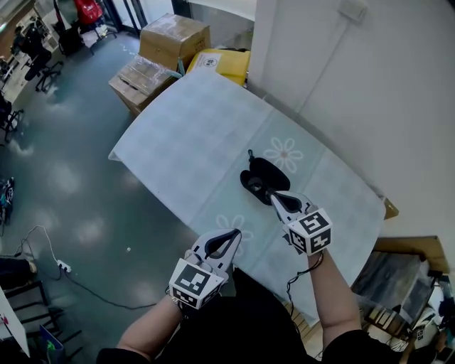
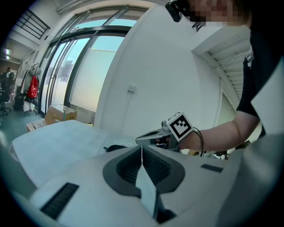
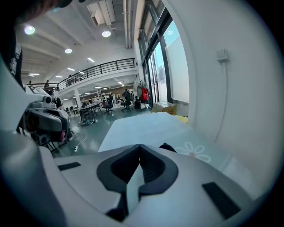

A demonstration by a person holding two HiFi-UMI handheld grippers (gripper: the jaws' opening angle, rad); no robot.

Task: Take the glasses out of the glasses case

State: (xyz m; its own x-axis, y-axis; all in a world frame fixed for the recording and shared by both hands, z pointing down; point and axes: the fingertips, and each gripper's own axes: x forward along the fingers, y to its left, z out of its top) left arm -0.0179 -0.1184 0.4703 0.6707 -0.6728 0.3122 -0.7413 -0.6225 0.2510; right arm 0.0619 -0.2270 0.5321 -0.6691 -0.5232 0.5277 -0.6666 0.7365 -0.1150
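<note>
Black glasses case (image 1: 266, 174) lies on the tabletop (image 1: 192, 128). Right claw (image 1: 273, 196), jaws together and empty, points at it, apparently staged to open it; left claw (image 1: 236, 232), likewise pinched empty, hangs near the edge.

**Black Case on a Pale Flowered Cloth**

The table (image 1: 192, 128) wears a pale blue-white cover with a fine check, printed with white daisies (image 1: 284, 154). The glasses case (image 1: 264, 176) on it is black. The left gripper (image 1: 233, 234) and the right gripper (image 1: 273, 196) are light grey with black jaw linings, ribbed in the gripper views. Each marker cube (image 1: 311, 232) is white with black square patterns. The person's top (image 1: 242, 320) is black. The floor (image 1: 64, 178) is a glossy dark grey-green and the wall (image 1: 370, 92) is white. Beyond the table stand brown cardboard boxes (image 1: 174, 34) and a yellow package (image 1: 222, 64) with a white patch. A red garment (image 1: 88, 10) hangs far off.
</note>
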